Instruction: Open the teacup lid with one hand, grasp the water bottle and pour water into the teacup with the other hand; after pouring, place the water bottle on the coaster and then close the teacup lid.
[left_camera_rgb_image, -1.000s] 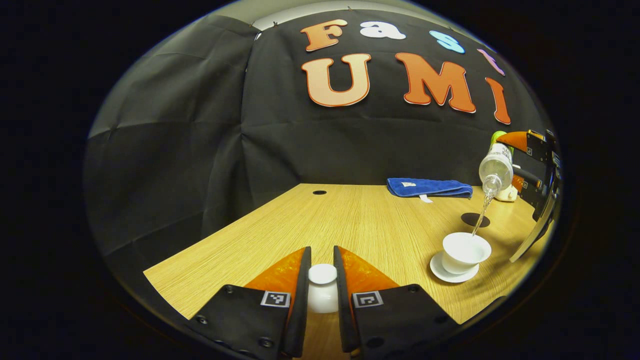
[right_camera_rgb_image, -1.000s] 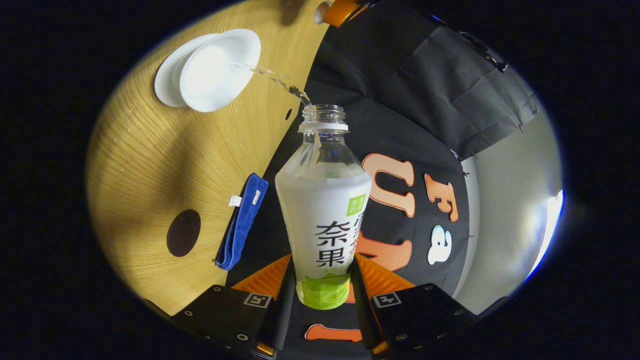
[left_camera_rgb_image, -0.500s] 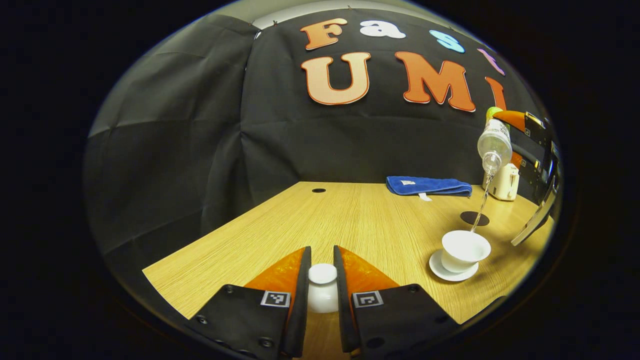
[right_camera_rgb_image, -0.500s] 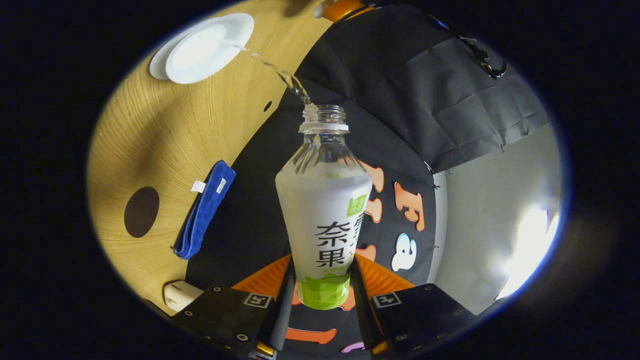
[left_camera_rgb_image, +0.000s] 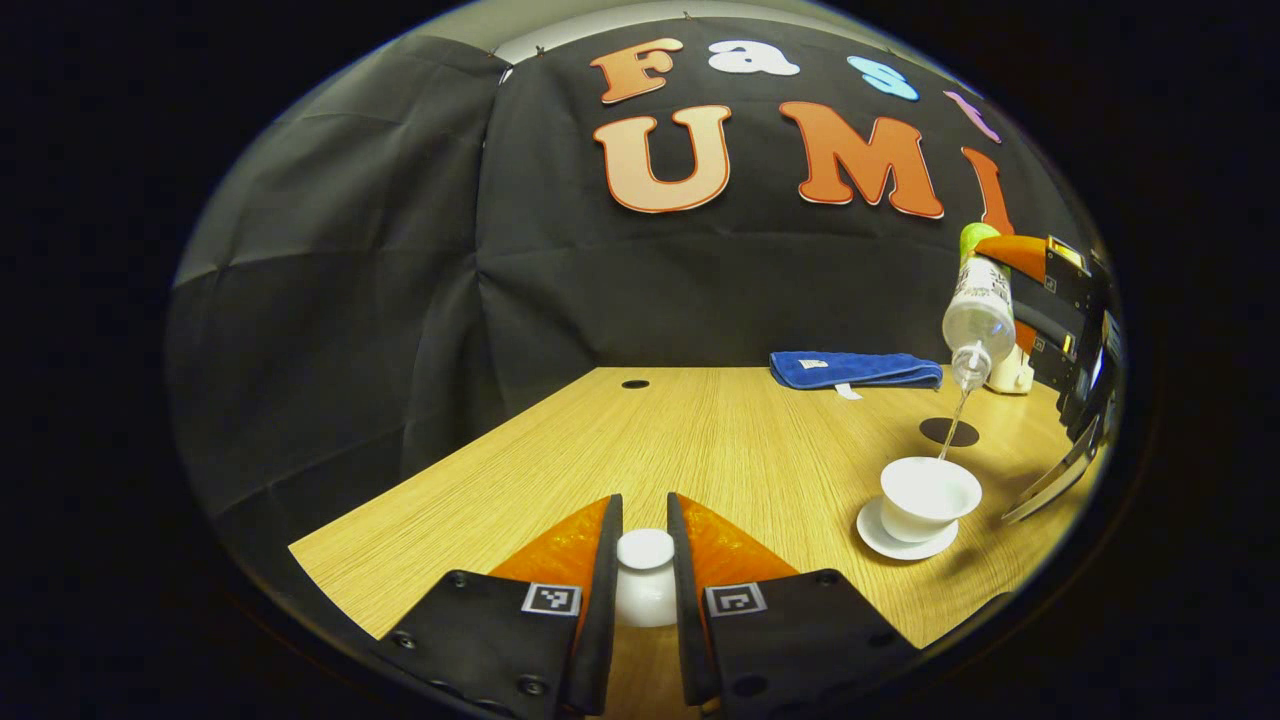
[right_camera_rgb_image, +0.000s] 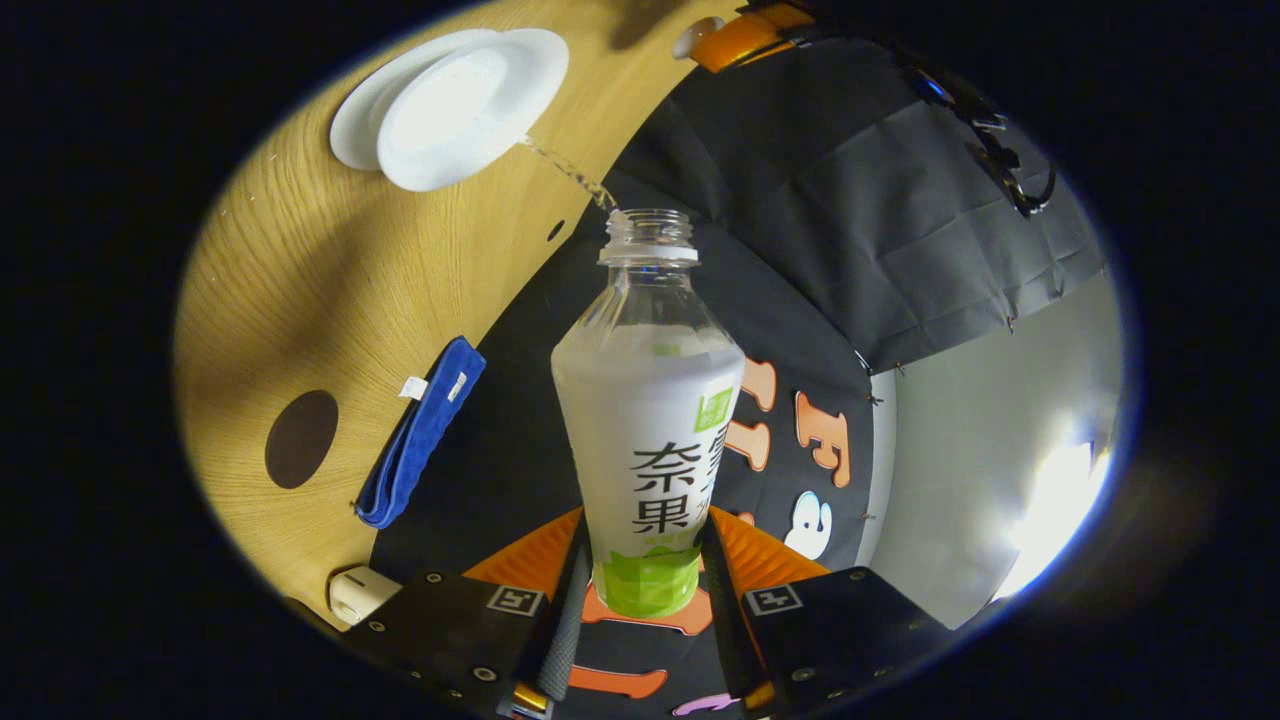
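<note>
As before, water bottle (right_camera_rgb_image: 648, 400) still pours.

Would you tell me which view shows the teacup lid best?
The left gripper view: the teacup lid sits close up between that gripper's fingers. In the right gripper view it is a small white knob at the top edge, held by the far gripper.

- In the left gripper view, the cup (left_camera_rgb_image: 927, 496) stands on a saucer (left_camera_rgb_image: 880, 533) at the table's (left_camera_rgb_image: 720, 440) right.
- The coaster (left_camera_rgb_image: 949, 432) lies behind the cup, the cloth (left_camera_rgb_image: 855, 369) farther back by the wall.
- The bottle (left_camera_rgb_image: 978, 312) hangs tilted above the cup.
- The lid (left_camera_rgb_image: 645, 578) sits between the left gripper's (left_camera_rgb_image: 642, 560) fingers.
</note>
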